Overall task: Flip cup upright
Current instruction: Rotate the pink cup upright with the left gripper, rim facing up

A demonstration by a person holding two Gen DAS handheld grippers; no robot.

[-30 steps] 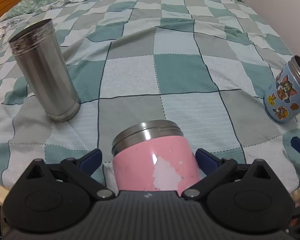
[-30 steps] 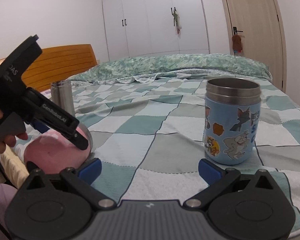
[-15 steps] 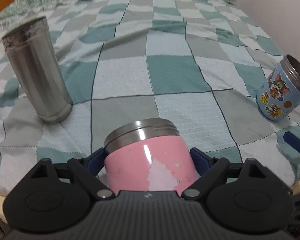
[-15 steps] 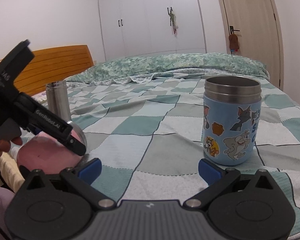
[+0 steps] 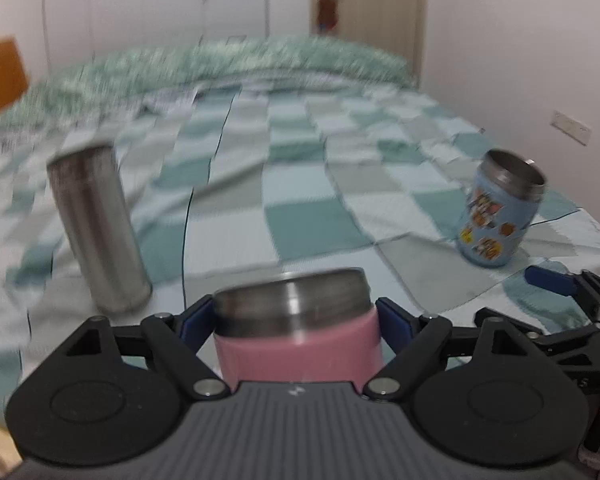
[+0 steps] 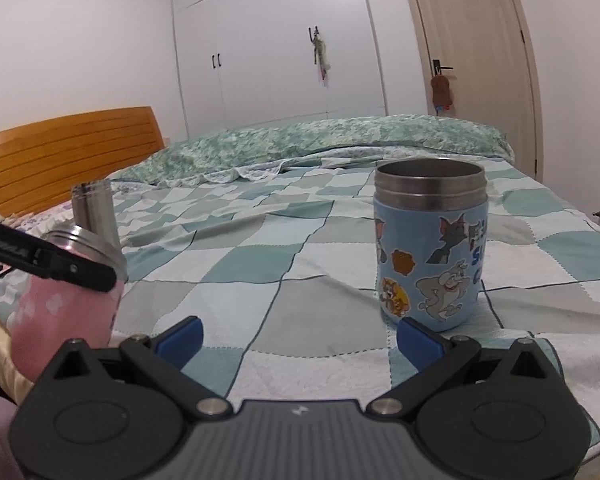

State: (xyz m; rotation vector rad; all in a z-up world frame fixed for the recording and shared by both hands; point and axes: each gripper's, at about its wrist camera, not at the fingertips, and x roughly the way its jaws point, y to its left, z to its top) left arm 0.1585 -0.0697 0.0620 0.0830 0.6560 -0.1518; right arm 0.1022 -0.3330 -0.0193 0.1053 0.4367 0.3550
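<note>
My left gripper [image 5: 296,326] is clamped on the pink cup [image 5: 298,350]: both blue pads [image 5: 394,324] press against its sides just below the steel rim. From the right wrist view, the pink cup [image 6: 66,300] is near the bed's near-left edge, tilted, with its open steel mouth up and leaning toward the headboard [image 6: 60,152]. Whether its base touches the checkered bedspread [image 6: 260,264] I cannot tell.

My right gripper [image 6: 298,336] is spread wide with nothing between its fingers. It points at the blue cartoon cup [image 6: 430,244], which stands upright on the bedspread, mouth up, just beyond the right fingertip.

A tall steel tumbler [image 5: 98,228] stands on the bedspread to the left of the pink cup, apart from it. The left wrist view is motion-blurred.
</note>
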